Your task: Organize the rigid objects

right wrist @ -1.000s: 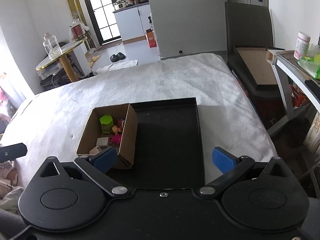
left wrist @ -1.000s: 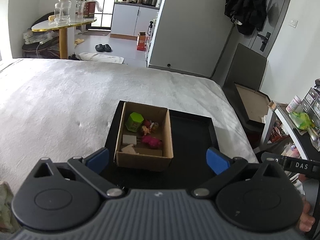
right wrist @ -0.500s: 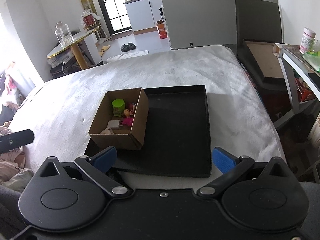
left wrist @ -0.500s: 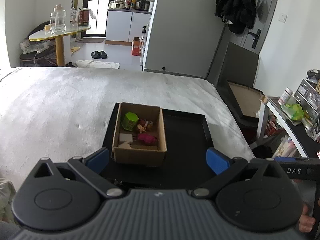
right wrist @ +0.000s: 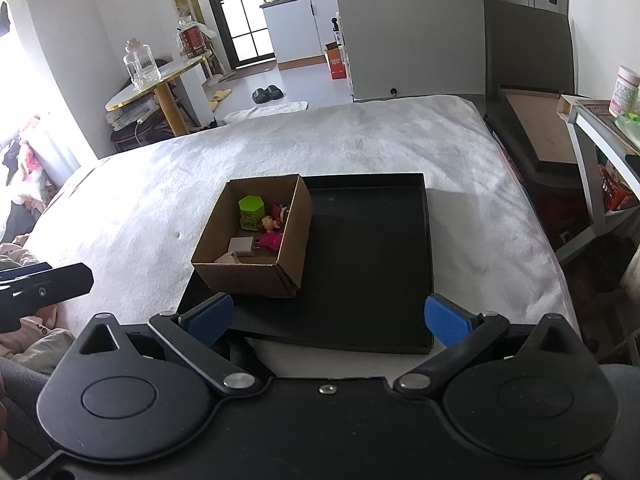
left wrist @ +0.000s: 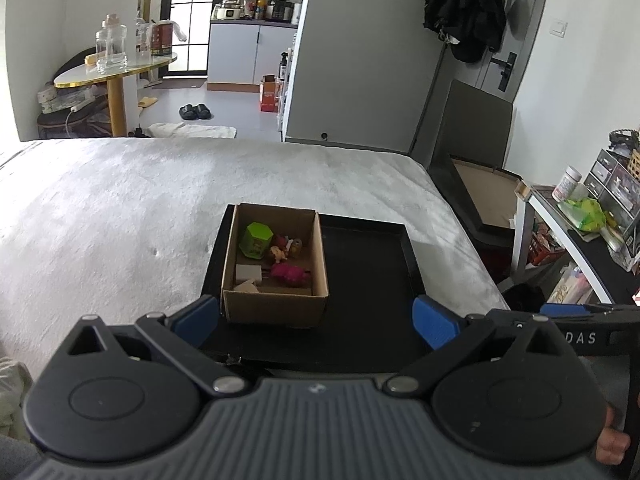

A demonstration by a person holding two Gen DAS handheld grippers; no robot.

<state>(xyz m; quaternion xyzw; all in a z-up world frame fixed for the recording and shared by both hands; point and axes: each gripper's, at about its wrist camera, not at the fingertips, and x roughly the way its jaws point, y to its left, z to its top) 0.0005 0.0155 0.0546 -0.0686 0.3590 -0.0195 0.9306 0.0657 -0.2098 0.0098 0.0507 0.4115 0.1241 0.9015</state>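
A: Room first? Bedroom, white bed (left wrist: 120,208) fills the middle, kitchen nook behind, round side table (left wrist: 112,72) with a glass jar far left.

B: Okay. Left hand-held gripper (left wrist: 316,322)?

A: Blue fingers spread wide, nothing between them, held back at the near edge of the bed. Right hand-held gripper (right wrist: 326,320) same: spread, empty, hanging over the near rim of the black tray (right wrist: 372,280).

B: Outward from there?

A: The tray lies flat on the bed. Cardboard box (right wrist: 248,270) sits inside it, in the left part, open top. Right part of the tray is bare.

B: Contents?

A: Green hexagonal container (right wrist: 250,211) at the far end, small doll figures (right wrist: 274,218) just beside it, pink toy (right wrist: 271,241) near the right wall, white plug adapter (right wrist: 242,246) toward the near-left, a beige piece (right wrist: 227,258) in the near corner. Details of the figures too small to tell.

B: Anything else?

A: Shelf (left wrist: 592,236) with clutter at right. In the right wrist view the left tool's dark body shows at the left edge.
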